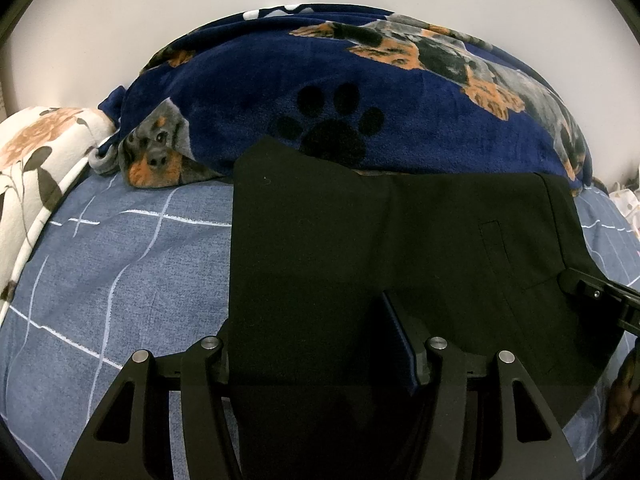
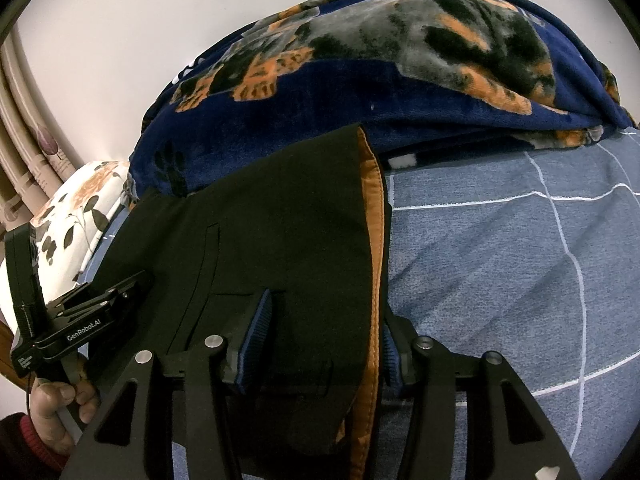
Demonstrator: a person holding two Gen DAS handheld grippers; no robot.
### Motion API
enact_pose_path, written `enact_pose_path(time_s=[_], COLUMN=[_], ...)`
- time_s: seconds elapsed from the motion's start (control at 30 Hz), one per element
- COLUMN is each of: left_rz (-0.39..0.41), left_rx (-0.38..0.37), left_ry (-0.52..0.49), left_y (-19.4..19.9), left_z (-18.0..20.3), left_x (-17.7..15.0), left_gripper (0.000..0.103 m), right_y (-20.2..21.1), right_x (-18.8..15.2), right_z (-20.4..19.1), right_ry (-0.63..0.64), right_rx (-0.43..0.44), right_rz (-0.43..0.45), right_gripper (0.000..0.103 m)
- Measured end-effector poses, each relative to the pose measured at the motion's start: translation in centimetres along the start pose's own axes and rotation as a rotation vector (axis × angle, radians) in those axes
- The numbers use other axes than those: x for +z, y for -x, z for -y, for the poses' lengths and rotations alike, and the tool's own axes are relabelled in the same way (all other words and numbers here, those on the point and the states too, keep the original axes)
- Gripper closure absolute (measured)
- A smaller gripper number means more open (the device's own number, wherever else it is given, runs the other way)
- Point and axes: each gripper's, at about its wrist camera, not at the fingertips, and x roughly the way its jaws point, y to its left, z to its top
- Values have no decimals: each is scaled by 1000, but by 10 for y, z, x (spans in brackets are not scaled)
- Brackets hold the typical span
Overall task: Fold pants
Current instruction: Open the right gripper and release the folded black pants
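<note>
Black pants (image 1: 360,240) lie folded on a blue checked bedsheet (image 1: 120,260). In the left wrist view my left gripper (image 1: 316,344) has the near edge of the cloth between its wide-apart fingers; only the right pad (image 1: 400,340) shows. In the right wrist view the pants (image 2: 280,220) show an orange inner waistband (image 2: 372,240) along their right edge. My right gripper (image 2: 320,340) has that waistband edge between its blue pads (image 2: 256,332), which stand apart. The right gripper also shows in the left wrist view (image 1: 592,296), and the left gripper in the right wrist view (image 2: 92,320).
A navy fleece blanket with dog and paw prints (image 1: 360,100) is heaped behind the pants, against a white wall. A floral pillow (image 1: 36,168) lies at the left. A curtain (image 2: 24,168) hangs at far left. The bedsheet (image 2: 500,260) extends right.
</note>
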Motion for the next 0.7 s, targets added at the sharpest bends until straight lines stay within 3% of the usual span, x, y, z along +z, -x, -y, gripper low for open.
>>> enact_pose_path(time_s=[0.3, 0.53, 0.63, 0.7], left_rz=[0, 12, 15, 25], left_rx=[3, 41, 55, 68], left_ry=[-1, -6, -7, -12], left_y=[0, 2, 3, 6], left_z=[-1, 0, 0, 0], left_x=[0, 1, 1, 1], left_gripper=[44, 35, 31, 31], right_y=[-1, -9, -12, -12], right_x=[0, 1, 1, 3], right_z=[-2, -13, -16, -14], right_ry=[11, 66, 82, 75], right_rx=[-4, -29, -5, 8], right_rz=[-2, -27, -45, -53], right_gripper=[51, 36, 24, 23])
